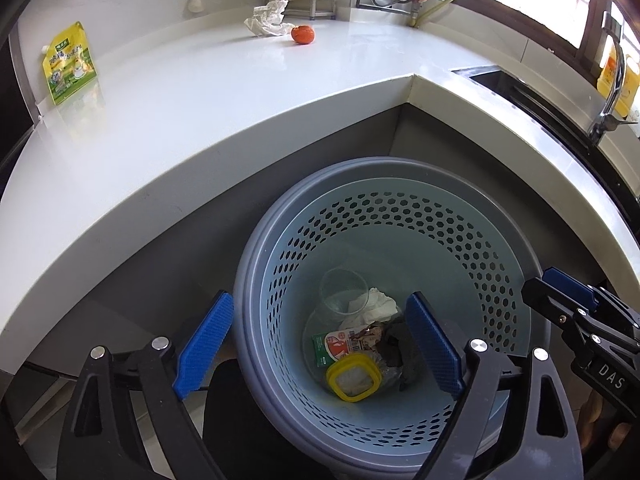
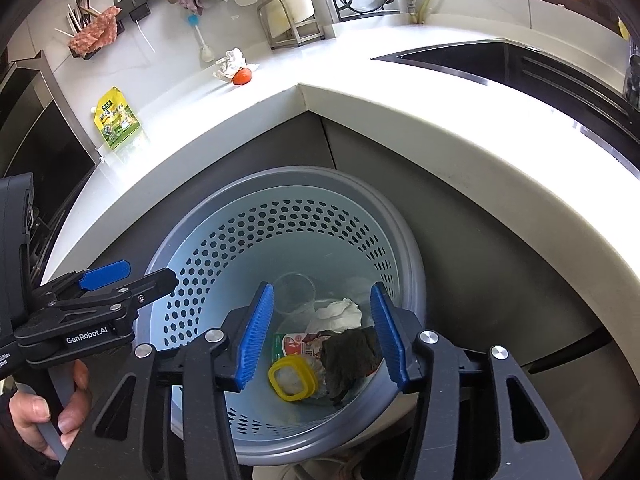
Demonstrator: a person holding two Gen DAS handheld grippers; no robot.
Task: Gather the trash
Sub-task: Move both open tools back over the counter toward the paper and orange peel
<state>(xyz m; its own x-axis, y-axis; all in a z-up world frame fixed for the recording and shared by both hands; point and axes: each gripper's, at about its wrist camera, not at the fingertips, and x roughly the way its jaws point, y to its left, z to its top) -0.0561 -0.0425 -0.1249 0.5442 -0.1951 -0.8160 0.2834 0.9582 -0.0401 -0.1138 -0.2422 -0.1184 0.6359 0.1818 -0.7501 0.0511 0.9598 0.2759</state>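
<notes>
Both hand-held grippers, left (image 1: 320,344) and right (image 2: 322,336), hung wide open and empty over the perforated blue plastic bin (image 1: 496,248). Crumpled white tissue (image 1: 269,18), orange fruit (image 1: 303,35) and yellow-green pouch (image 1: 69,62) lay on the white counter (image 1: 240,92), likely next, needing a reach.

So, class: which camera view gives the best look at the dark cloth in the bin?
The right wrist view. There the dark cloth lies in full view between the open fingers, inside the bin. In the left wrist view the cloth is partly hidden behind a blue finger pad.
</notes>
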